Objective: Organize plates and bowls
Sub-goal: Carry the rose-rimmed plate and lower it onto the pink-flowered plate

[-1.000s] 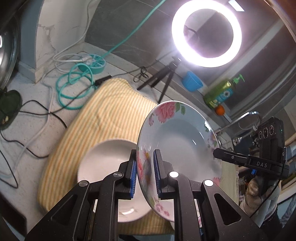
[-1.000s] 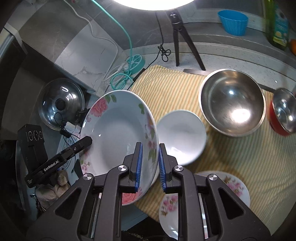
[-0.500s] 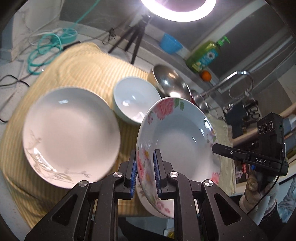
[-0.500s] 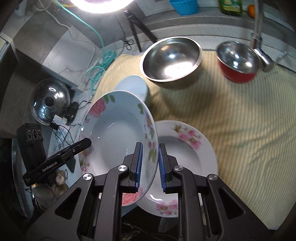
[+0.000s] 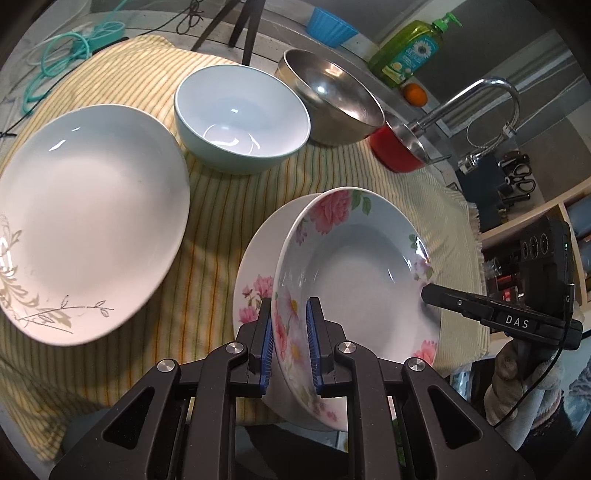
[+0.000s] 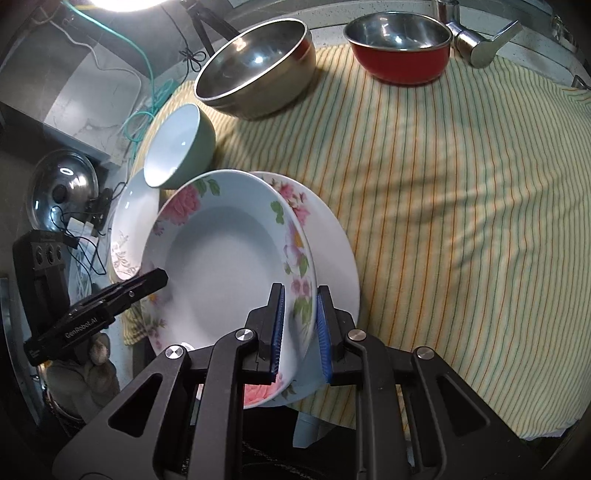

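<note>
Lowered floral plate (image 5: 354,273) between both tongs, over second plate (image 5: 255,280)

A: What lies under everything?

B: A yellow striped cloth (image 6: 443,192) spread over the counter.

A: And at the far edge?

B: A green soap bottle (image 5: 408,55), with an orange fruit (image 5: 415,94) just beside it, a blue tub (image 5: 330,27) to their left, and a chrome tap (image 5: 491,96) to the right.

A: On the far left?

B: A coiled teal cable (image 5: 62,51) and the legs of a tripod (image 5: 240,22).
</note>
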`<state>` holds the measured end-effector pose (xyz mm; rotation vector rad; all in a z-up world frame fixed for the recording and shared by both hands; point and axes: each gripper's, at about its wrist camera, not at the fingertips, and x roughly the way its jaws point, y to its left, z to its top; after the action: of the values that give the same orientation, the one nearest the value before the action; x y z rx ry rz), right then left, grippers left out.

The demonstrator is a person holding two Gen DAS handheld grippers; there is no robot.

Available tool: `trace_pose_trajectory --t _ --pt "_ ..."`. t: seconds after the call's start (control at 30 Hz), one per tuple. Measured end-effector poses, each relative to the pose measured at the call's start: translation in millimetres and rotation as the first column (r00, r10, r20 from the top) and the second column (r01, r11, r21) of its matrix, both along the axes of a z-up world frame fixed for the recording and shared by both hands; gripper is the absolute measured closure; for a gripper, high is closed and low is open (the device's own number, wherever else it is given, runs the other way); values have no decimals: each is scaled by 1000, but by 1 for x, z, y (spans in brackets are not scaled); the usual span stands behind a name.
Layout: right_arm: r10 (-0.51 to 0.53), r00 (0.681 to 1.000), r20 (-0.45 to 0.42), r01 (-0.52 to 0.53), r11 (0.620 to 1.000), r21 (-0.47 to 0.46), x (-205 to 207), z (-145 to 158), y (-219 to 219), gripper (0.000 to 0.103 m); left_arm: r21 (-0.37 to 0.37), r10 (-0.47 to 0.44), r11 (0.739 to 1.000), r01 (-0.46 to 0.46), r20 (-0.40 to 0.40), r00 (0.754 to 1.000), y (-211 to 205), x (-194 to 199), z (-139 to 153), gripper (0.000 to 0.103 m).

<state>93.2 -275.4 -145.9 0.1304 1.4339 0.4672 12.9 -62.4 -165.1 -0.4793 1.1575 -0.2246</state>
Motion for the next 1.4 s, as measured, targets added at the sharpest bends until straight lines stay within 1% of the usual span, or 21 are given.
trace_pose_trajectory --t 0.3,0.43,0.5,0.63,0.77,1.07,1.2,1.4 --pt "21 1000 -9 -22 999 -42 -2 -15 -1 85 79 -31 996 31 -5 1000 -7 2 -5 88" --pt "38 999 10 -37 997 -64 -3 -14 3 85 90 -40 995 41 -9 999 -9 5 -7 88" --pt "39 999 11 -39 997 -70 -3 -14 5 85 120 -51 991 51 -5 999 -13 5 -6 88" --pt "47 999 17 -46 995 -85 -3 -13 5 85 147 -67 987 67 -5 998 -17 6 -5 87" --pt "69 997 28 -66 991 -115 -4 -12 8 85 211 -103 972 102 -6 995 -26 6 -3 87" --pt "127 990 68 -113 977 -181 -9 -10 16 83 262 -127 957 125 -11 992 -33 7 -2 86" --pt "155 984 88 -133 968 -212 -11 -10 19 81 295 -139 946 136 -11 990 -38 7 -2 85" --pt "161 982 96 -136 966 -219 -11 -9 20 80 282 -132 951 129 -8 991 -36 7 -3 85"
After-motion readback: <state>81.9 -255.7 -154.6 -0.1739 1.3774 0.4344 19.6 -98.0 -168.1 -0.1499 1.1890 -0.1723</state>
